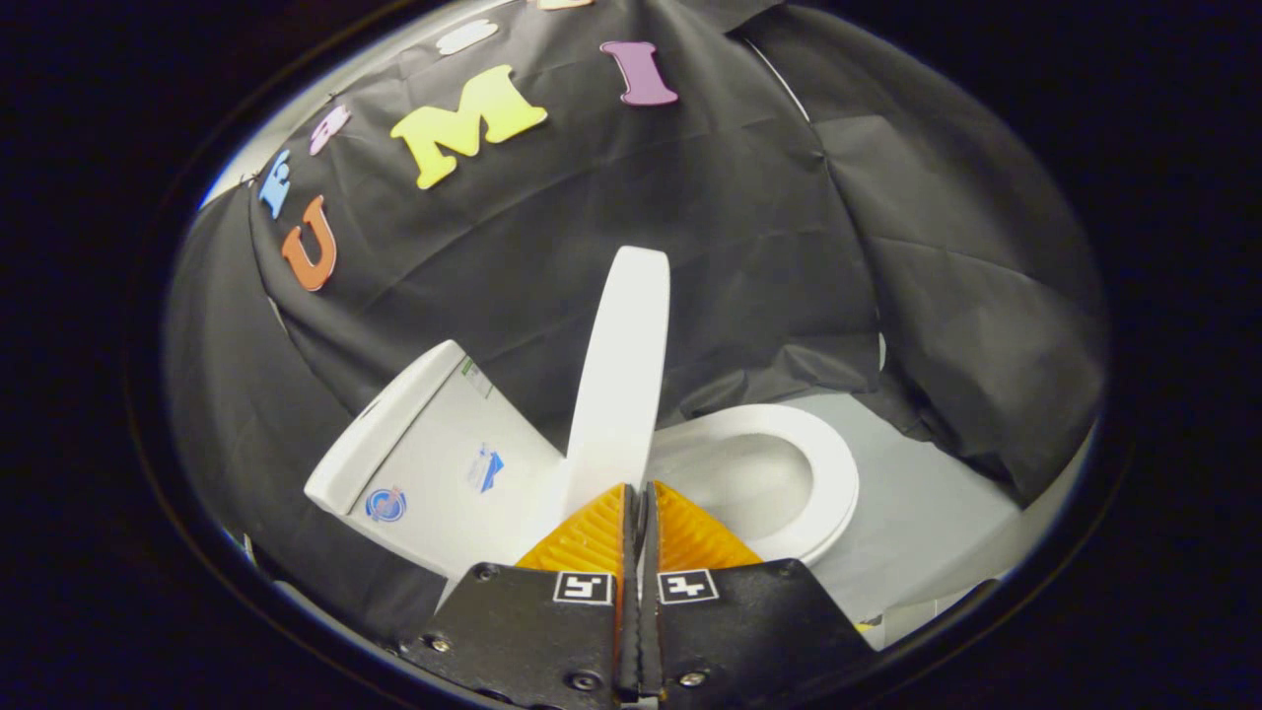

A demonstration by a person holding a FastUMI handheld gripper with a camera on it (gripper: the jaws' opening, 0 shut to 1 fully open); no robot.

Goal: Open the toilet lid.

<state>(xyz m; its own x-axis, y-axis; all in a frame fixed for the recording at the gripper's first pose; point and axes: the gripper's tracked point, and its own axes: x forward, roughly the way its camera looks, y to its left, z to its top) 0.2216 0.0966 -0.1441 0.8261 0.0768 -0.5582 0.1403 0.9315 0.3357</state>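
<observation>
Fingers (592, 537) of the gripper (637, 493) were pressed together — no gap between the jaws, and nothing held between them. Just ahead of the tips rose the toilet lid (619, 380), seen almost edge-on; whether its lower edge touched the tips I cannot tell. Its long axis ran straight up and away from the fingers, leaning a little toward the cistern (434, 463), which lay to the left of the fingers. To the right of the fingers and beyond them was the open seat (833, 483) with the bowl (735, 483) inside it.

By my judgement the lid was already raised nearly to upright, so the task was almost finished — what remained was a small push from the bowl side toward the cistern, until the lid rests there.
</observation>
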